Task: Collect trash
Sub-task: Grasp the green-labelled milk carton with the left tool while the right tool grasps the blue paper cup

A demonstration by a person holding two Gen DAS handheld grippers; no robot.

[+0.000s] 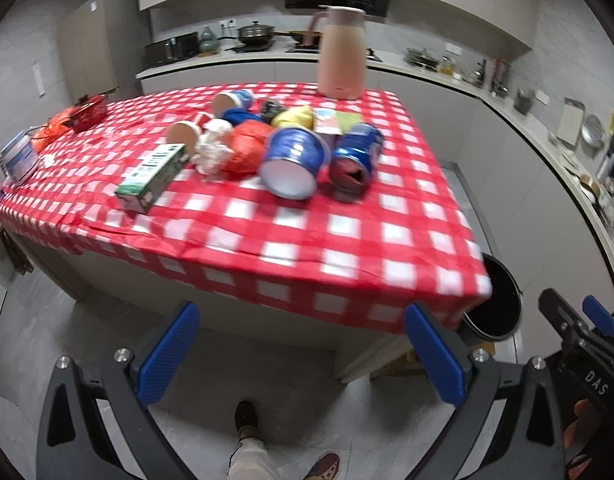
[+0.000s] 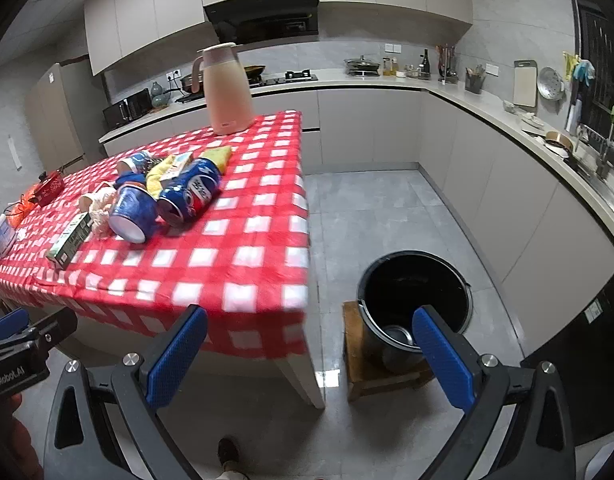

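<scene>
— So, both tools hang off the table's near edge: left gripper [image 1: 303,354] spread wide with nothing between its pads, right gripper [image 2: 311,356] likewise gaping and empty.

— And the trash?

— Heaped mid-tablecloth [image 1: 291,232]: blue can [image 1: 357,156], blue cup [image 1: 293,162], green carton [image 1: 151,178], crumpled paper [image 1: 213,152]. Black bin [image 2: 411,300] sits on a low wooden stool [image 2: 363,376] beside the table's corner.
</scene>
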